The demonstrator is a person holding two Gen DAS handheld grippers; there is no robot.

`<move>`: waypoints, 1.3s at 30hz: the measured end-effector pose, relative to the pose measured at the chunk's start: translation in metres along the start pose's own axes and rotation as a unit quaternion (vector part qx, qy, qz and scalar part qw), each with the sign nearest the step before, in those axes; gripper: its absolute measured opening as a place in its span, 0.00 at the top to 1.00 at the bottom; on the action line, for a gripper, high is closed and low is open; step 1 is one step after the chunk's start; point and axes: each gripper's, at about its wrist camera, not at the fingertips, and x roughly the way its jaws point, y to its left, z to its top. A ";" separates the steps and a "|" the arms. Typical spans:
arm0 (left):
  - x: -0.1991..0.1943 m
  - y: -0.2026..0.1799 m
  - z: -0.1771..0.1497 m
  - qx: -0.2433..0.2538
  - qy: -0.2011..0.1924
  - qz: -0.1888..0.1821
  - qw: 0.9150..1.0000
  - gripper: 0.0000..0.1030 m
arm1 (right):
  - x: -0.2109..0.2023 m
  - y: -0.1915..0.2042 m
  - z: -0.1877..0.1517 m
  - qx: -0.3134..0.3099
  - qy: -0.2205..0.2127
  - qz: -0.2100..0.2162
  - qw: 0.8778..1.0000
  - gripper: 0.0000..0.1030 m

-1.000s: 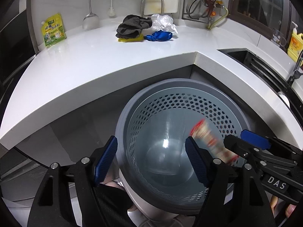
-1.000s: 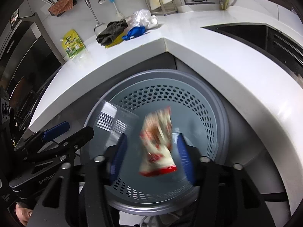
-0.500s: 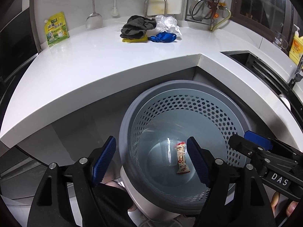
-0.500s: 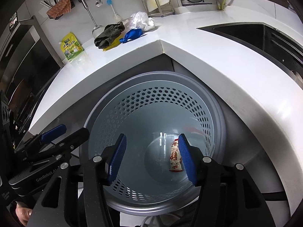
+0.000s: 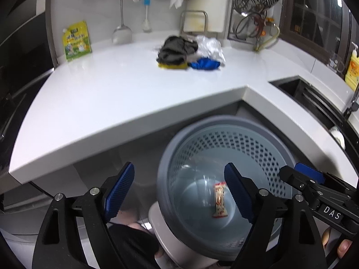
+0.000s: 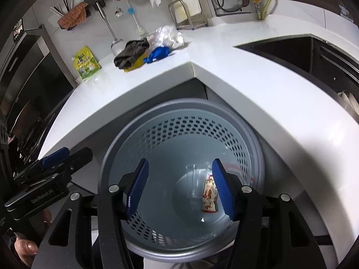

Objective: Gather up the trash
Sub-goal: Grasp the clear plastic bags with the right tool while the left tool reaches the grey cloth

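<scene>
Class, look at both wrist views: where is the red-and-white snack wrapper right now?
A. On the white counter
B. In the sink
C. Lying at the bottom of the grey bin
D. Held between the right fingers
C: the wrapper lies flat on the floor of the bin, and both grippers are open.

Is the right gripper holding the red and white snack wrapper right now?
No, the red and white snack wrapper lies on the bottom of the grey perforated bin, and the right gripper is open.
</scene>
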 end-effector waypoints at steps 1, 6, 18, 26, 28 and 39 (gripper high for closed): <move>-0.001 0.001 0.003 -0.001 -0.004 0.000 1.000 0.20 | 0.000 0.000 0.004 -0.001 -0.003 0.001 1.000 0.44; -0.005 0.009 0.029 -0.010 -0.026 -0.001 1.000 0.18 | 0.000 0.004 0.028 -0.014 -0.020 0.003 1.000 0.43; 0.015 0.023 0.109 -0.023 -0.076 0.022 0.997 0.13 | 0.026 0.011 0.115 -0.043 -0.053 -0.006 0.998 0.41; 0.044 0.035 0.164 -0.033 -0.089 0.039 0.995 0.11 | 0.063 0.026 0.185 -0.087 -0.058 -0.009 0.994 0.41; 0.052 0.038 0.174 -0.033 -0.091 0.044 0.994 0.11 | 0.075 0.028 0.200 -0.095 -0.056 -0.008 0.994 0.41; 0.092 0.043 0.202 -0.031 -0.079 0.061 0.995 0.08 | 0.144 0.035 0.256 -0.133 -0.026 -0.013 0.991 0.41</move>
